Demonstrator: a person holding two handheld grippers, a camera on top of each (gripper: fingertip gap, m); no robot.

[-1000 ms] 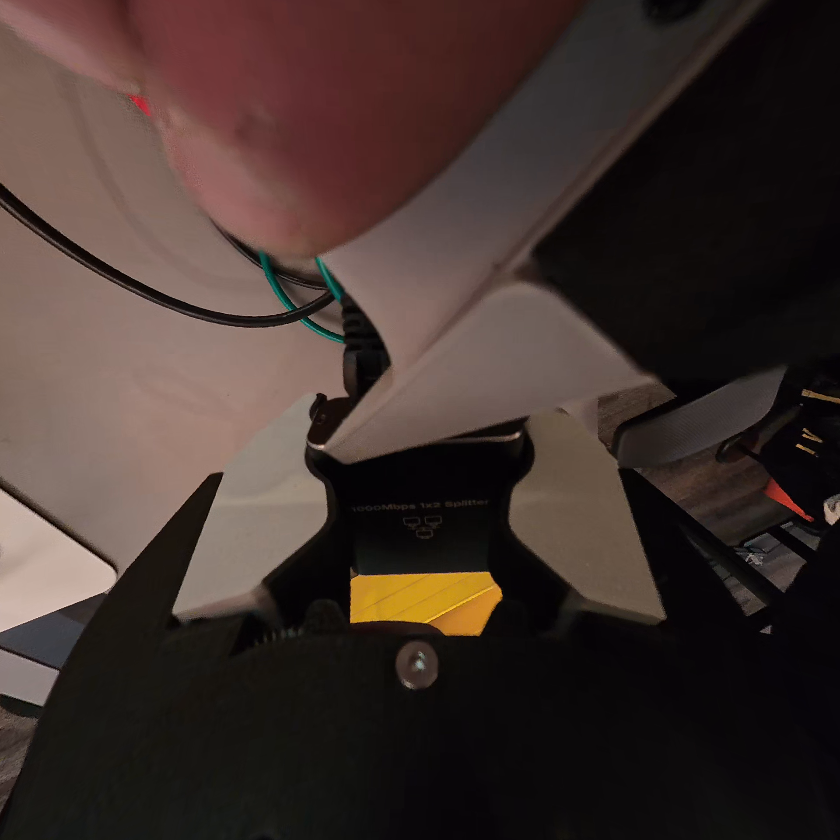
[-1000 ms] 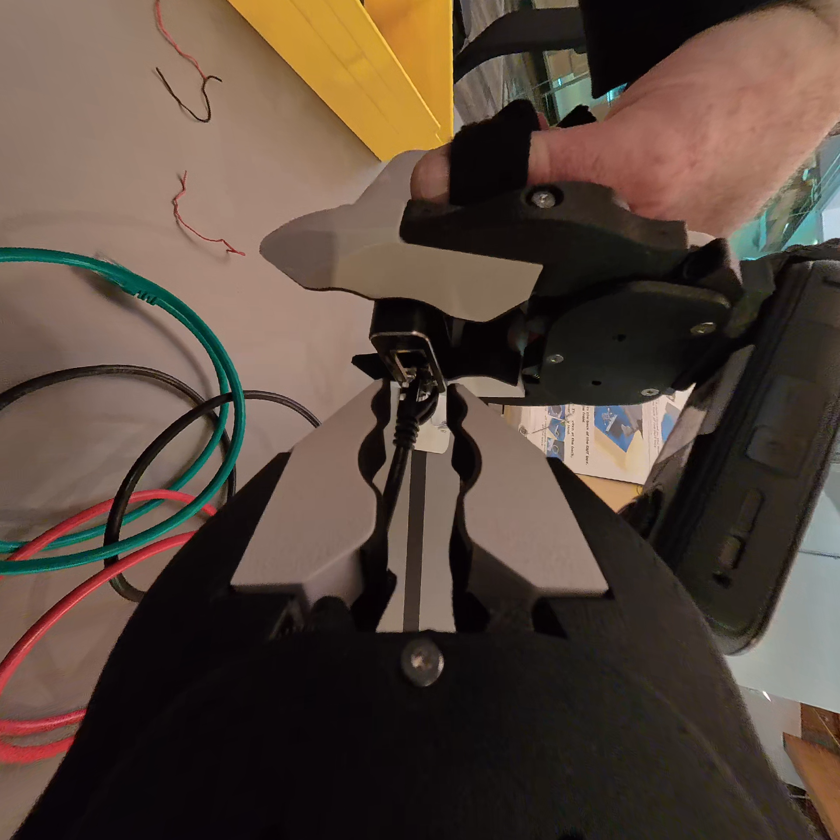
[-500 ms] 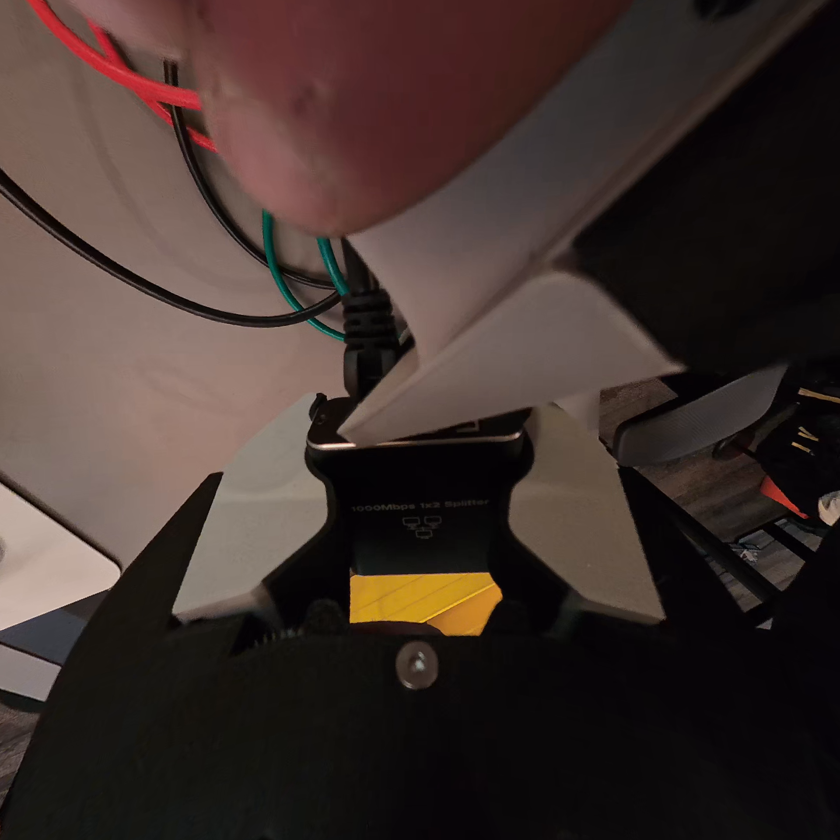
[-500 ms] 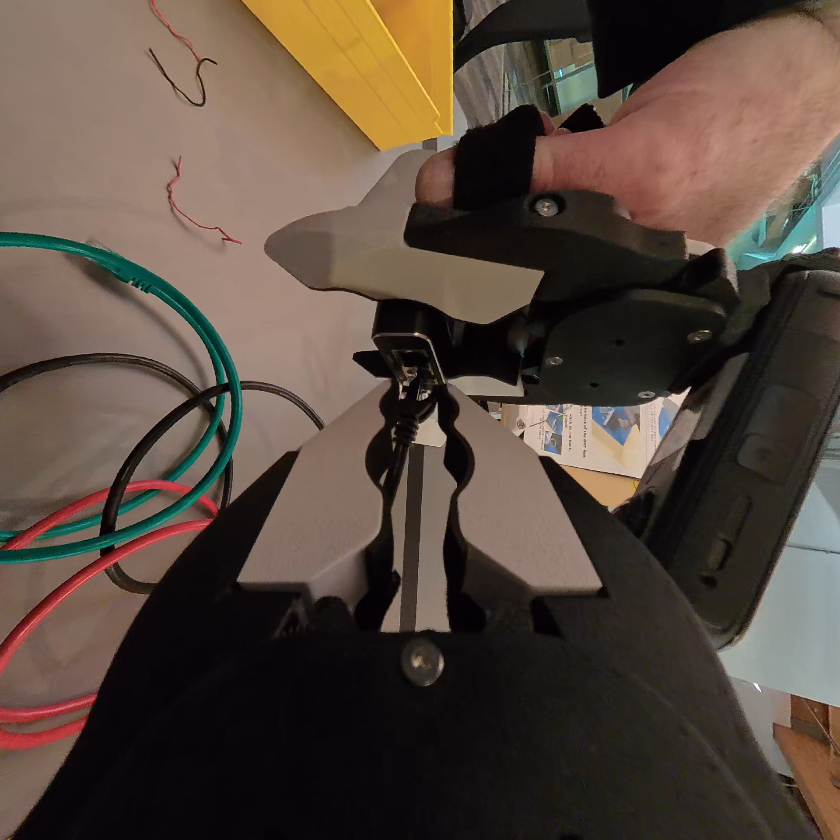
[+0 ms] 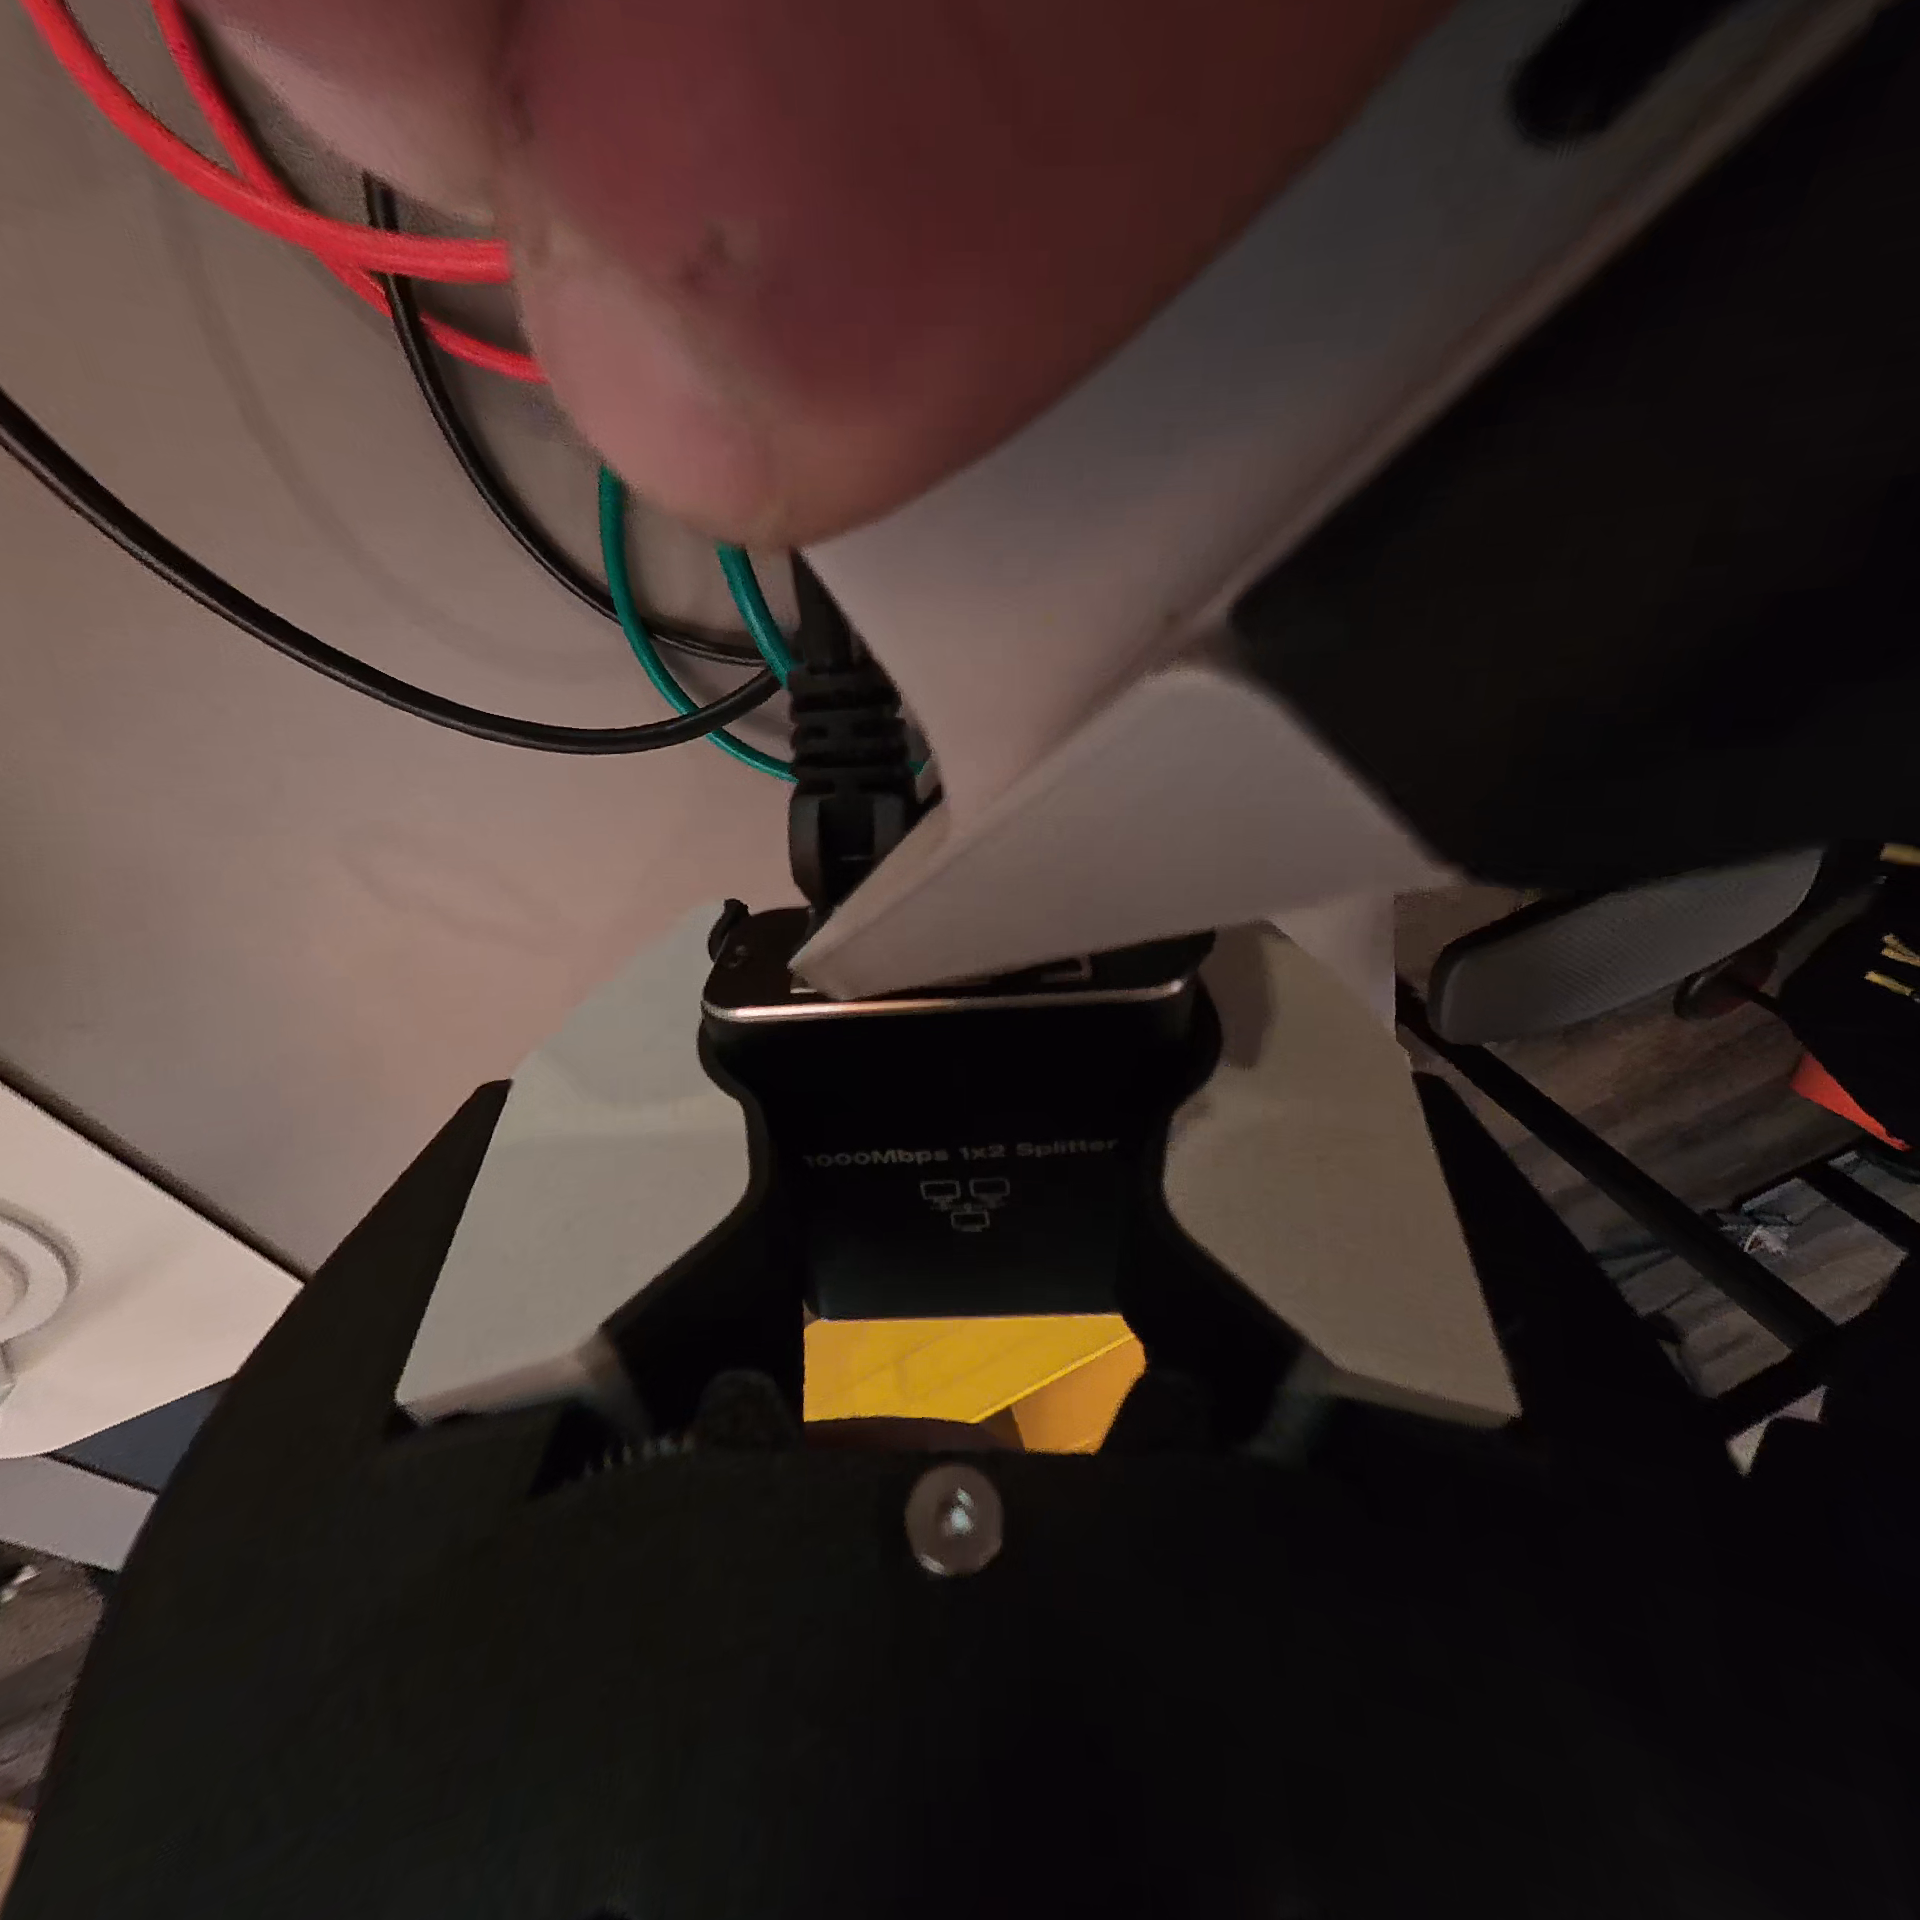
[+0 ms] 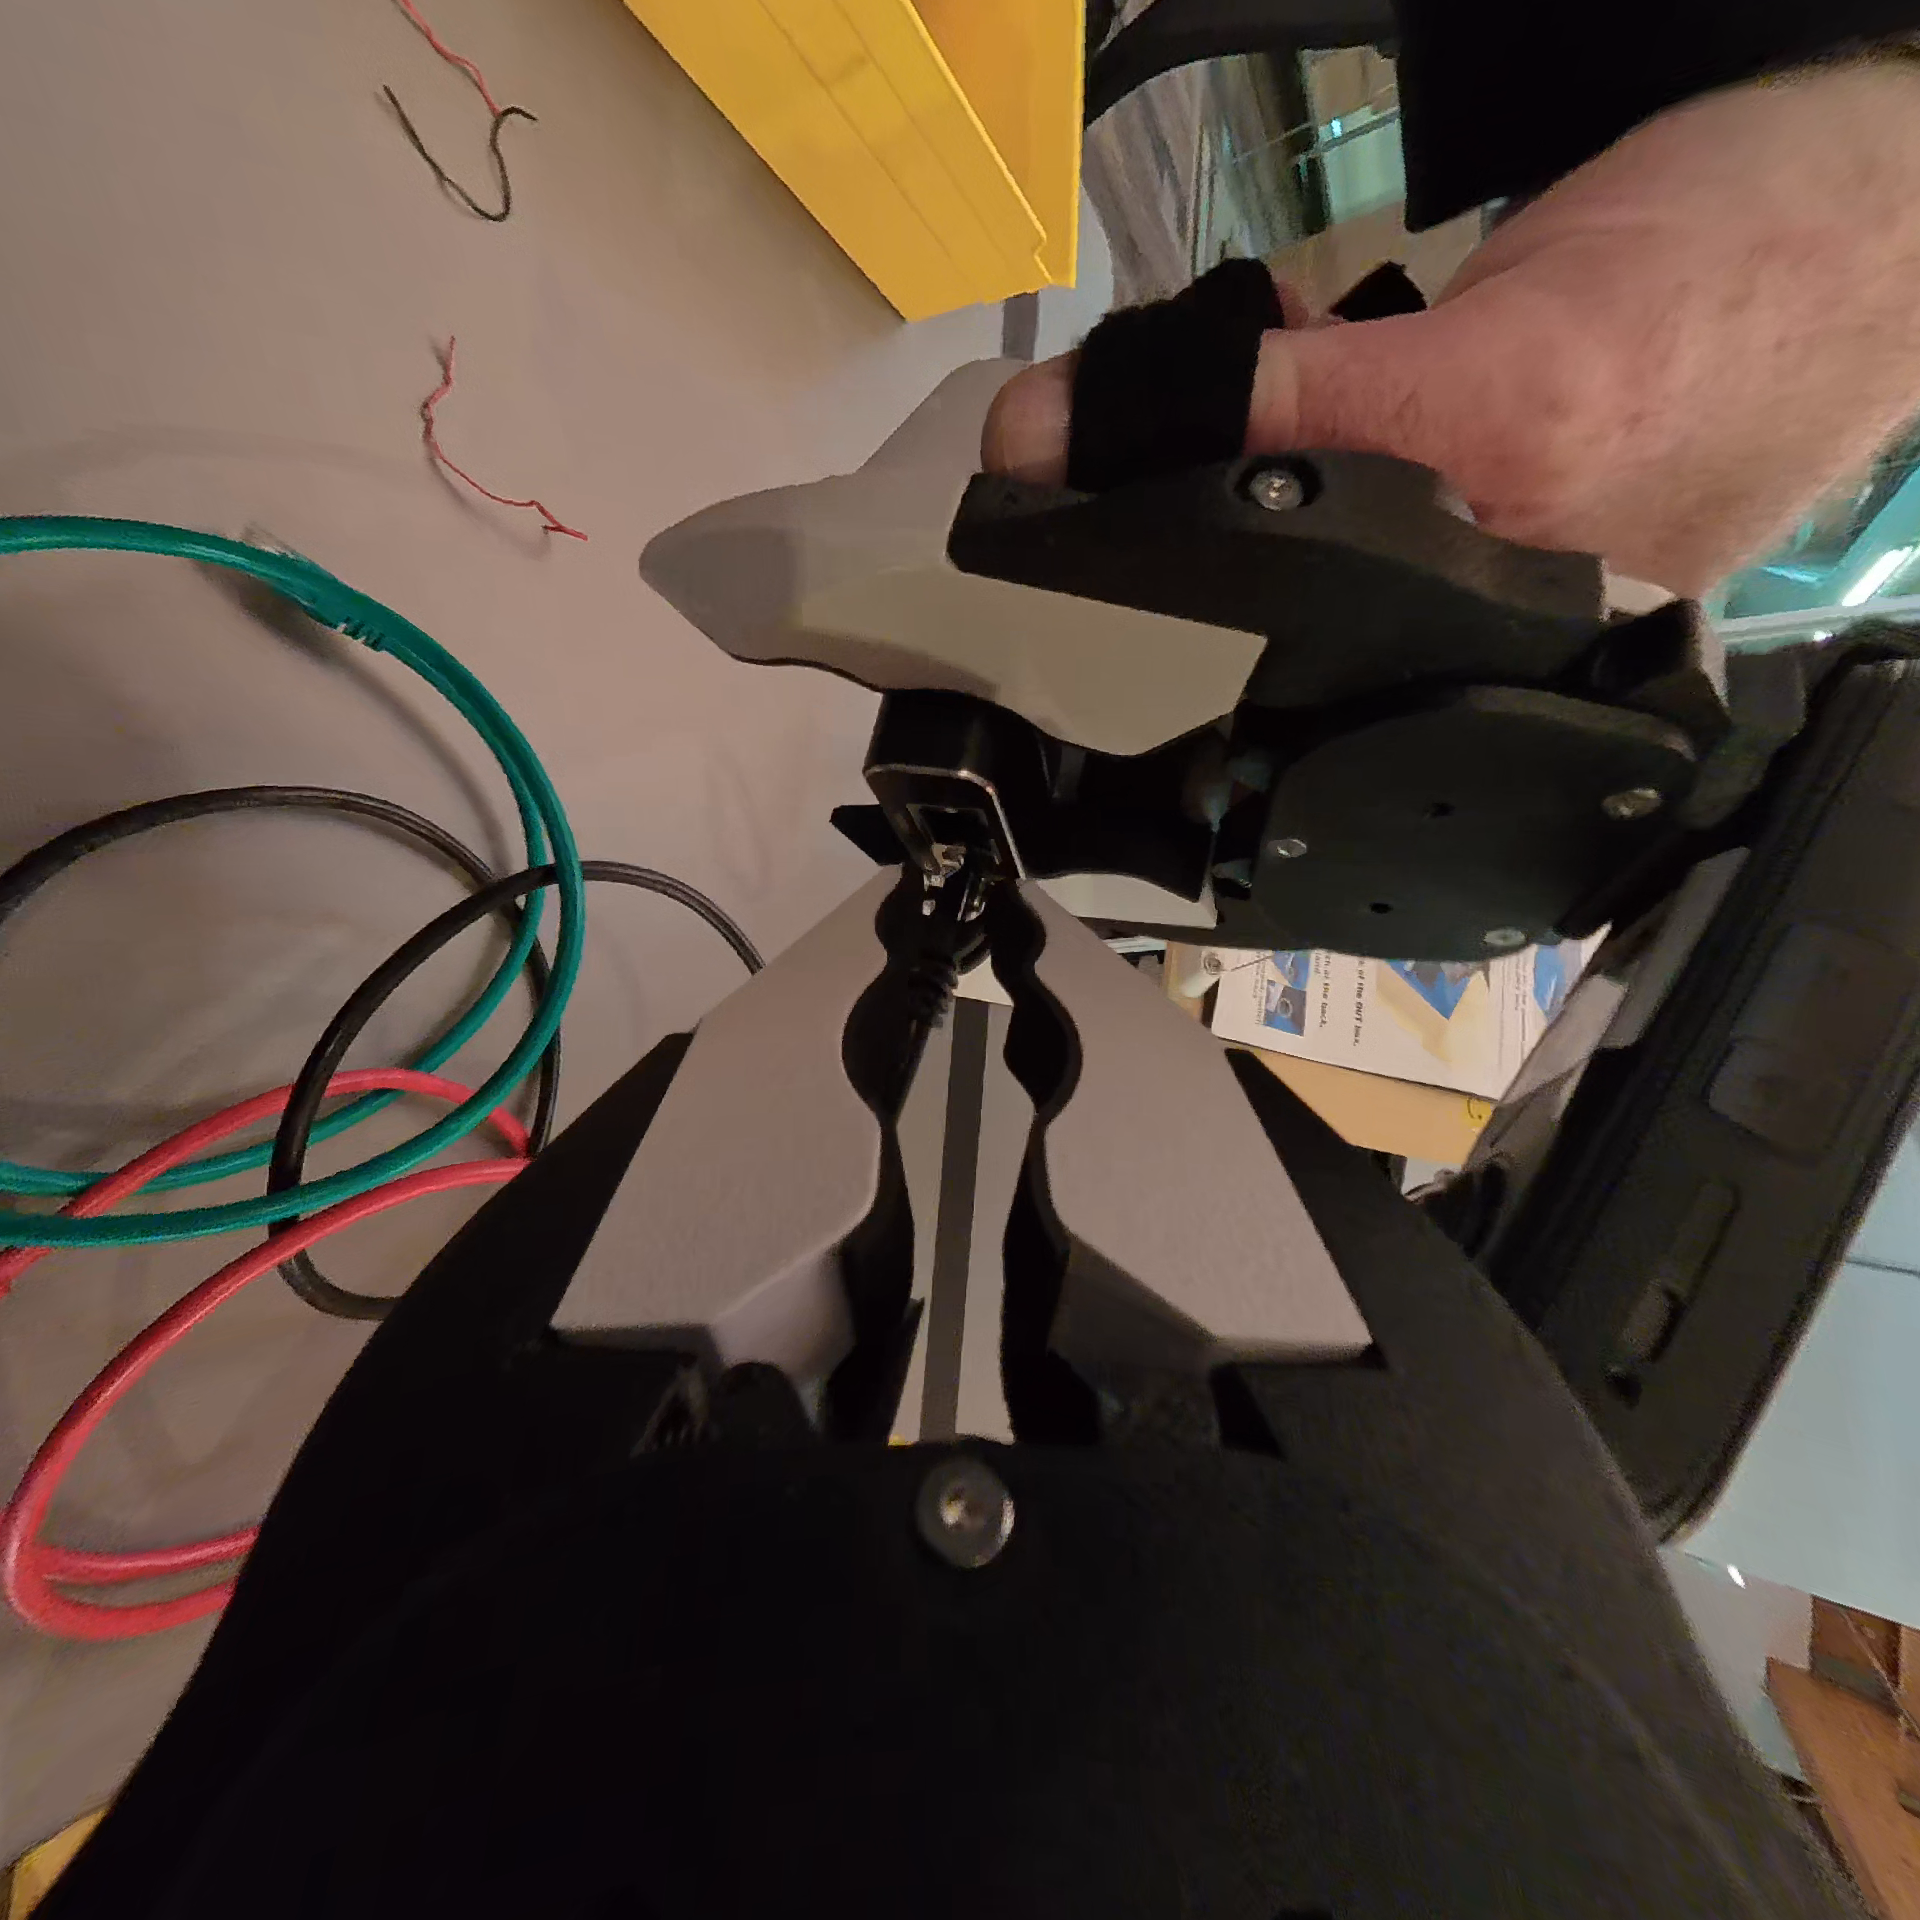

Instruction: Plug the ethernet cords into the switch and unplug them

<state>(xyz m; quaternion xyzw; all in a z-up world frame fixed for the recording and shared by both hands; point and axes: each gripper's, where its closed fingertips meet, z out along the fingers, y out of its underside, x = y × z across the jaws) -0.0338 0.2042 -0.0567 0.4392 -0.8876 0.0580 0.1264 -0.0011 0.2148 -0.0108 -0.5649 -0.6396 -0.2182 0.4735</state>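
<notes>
Switch [image 5: 961, 1132]: small black box with a metal-edged port face, held up off the desk [image 6: 260, 364], pinched at its sides between my left fingers [image 5: 582, 1195].
Left gripper [image 5: 961, 1039]: fingers pressed onto the switch; in the right wrist view it [image 6: 935, 748] shows side-on, my hand [image 6: 1507, 374] around it.
Black cord [image 6: 920, 997]: its plug sits at the switch's port; from here I cannot tell how far in it is.
Right gripper [image 6: 961, 914]: fingers [image 6: 758, 1132] closed on the black cord's plug, the tips just at the switch.
Green cord [image 6: 499, 727]: loose on the desk to the left, looped over the red cord [image 6: 125, 1382].
Yellow bin [image 6: 914, 135]: at the far desk edge.
</notes>
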